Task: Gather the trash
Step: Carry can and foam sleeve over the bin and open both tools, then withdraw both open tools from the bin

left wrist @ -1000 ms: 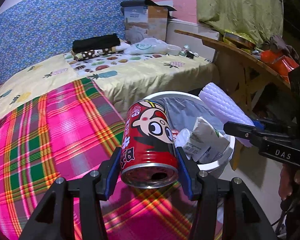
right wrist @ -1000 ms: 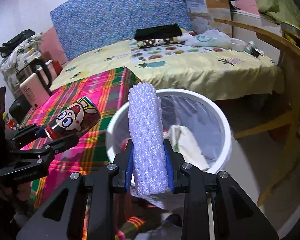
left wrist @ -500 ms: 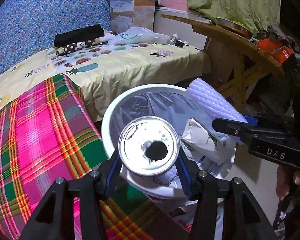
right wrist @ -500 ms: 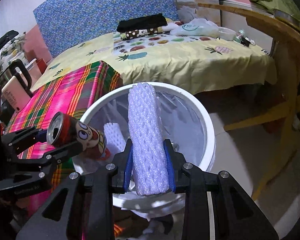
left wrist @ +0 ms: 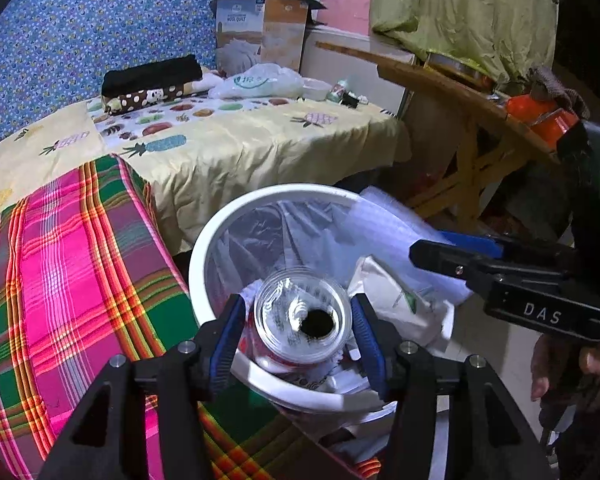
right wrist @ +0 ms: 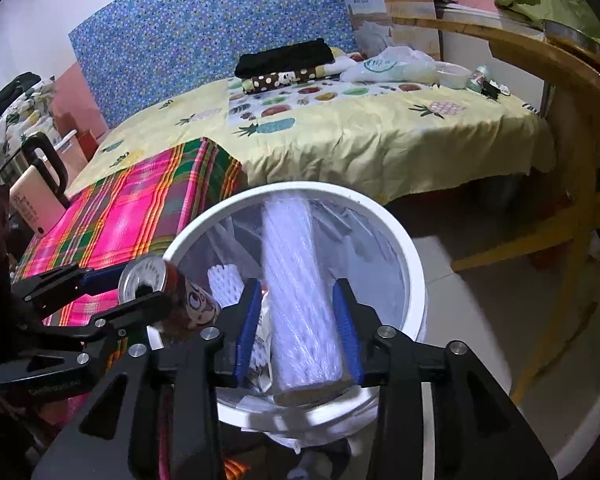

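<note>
left gripper: fingers spreading, red can between, seemingly loose | right gripper: fingers spreading, foam sleeve unpinched over white bin

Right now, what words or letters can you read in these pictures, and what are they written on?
"DAS": white letters on the side of the right gripper.
"WOOL QUILT": on the cardboard box behind the bed; the smaller line above it is too blurred to read.
Green print on the plastic bag: too blurred.
Red can in the left gripper: only a cartoon face shows.
</note>
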A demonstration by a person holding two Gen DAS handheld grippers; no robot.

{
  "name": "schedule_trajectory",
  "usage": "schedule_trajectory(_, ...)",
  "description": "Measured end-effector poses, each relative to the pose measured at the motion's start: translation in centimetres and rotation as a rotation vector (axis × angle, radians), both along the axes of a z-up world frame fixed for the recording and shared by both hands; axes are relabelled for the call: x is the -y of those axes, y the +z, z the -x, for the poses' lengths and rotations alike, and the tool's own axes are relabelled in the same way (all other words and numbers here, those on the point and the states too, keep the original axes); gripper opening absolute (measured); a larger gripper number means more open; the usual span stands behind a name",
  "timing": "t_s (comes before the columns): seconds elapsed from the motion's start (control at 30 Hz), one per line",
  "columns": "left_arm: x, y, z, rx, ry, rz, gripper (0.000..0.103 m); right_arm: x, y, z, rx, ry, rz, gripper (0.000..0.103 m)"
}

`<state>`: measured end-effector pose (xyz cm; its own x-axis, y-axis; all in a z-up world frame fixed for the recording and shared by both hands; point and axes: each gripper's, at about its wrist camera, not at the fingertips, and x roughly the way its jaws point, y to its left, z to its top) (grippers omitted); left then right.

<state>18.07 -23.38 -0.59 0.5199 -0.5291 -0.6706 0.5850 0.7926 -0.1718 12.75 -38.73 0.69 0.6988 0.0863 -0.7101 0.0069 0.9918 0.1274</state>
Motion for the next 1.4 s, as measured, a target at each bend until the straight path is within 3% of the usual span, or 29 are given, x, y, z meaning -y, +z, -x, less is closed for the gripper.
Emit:
schedule_trajectory(0.07,0.1,0.2,0.1,0.009,0.0,0.004,0.06,-0.2,0.0,-0.1,0.004,0.004,0.001,0.056)
schedule_trajectory(0.57,-1.7,0.7,0.9,-0.018,0.038,0.051,0.06,-1.1,0.9,2.3,0.043,-0.008,-0.008,0.056)
schedule_trajectory(1.4,-9.1,2.7,10.8,0.082,0.237,-0.037,0.06,-7.7,1.8,9.5,0.067,0.068,0.079,0.056)
